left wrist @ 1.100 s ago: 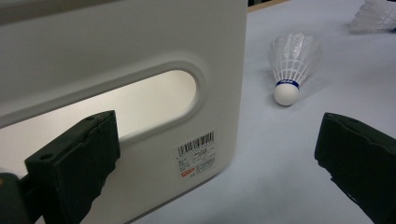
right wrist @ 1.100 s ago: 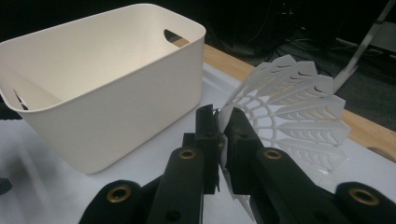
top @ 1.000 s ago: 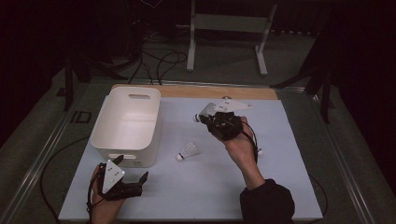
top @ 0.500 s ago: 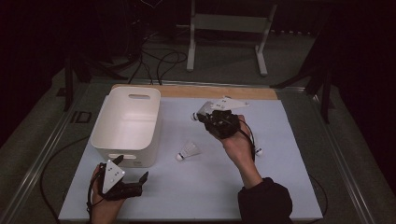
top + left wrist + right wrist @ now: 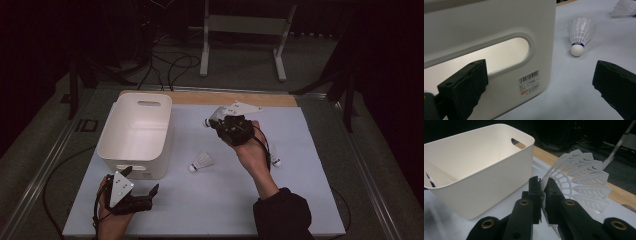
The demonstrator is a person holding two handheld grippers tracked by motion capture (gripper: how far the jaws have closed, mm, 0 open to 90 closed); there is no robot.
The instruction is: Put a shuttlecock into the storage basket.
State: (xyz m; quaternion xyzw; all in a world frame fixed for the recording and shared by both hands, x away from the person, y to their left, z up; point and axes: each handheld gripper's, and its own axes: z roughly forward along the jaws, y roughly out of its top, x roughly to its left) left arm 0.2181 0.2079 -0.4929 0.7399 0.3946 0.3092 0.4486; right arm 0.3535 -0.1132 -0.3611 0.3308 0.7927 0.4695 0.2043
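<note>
Table [image 5: 220,205] bears bin [image 5: 135,135], perhaps two shuttlecocks [image 5: 201,162].

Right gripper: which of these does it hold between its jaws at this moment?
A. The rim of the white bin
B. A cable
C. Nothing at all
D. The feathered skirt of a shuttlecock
D: in the right gripper view the right gripper has its jaws pinched on the white feathered skirt of a shuttlecock, with the white bin standing apart to the side.

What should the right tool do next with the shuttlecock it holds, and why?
Probably carry it left until it is over the white bin, then let go. The right tool is shut on the shuttlecock by its feather skirt, held above the table beside the bin, not over its opening.
</note>
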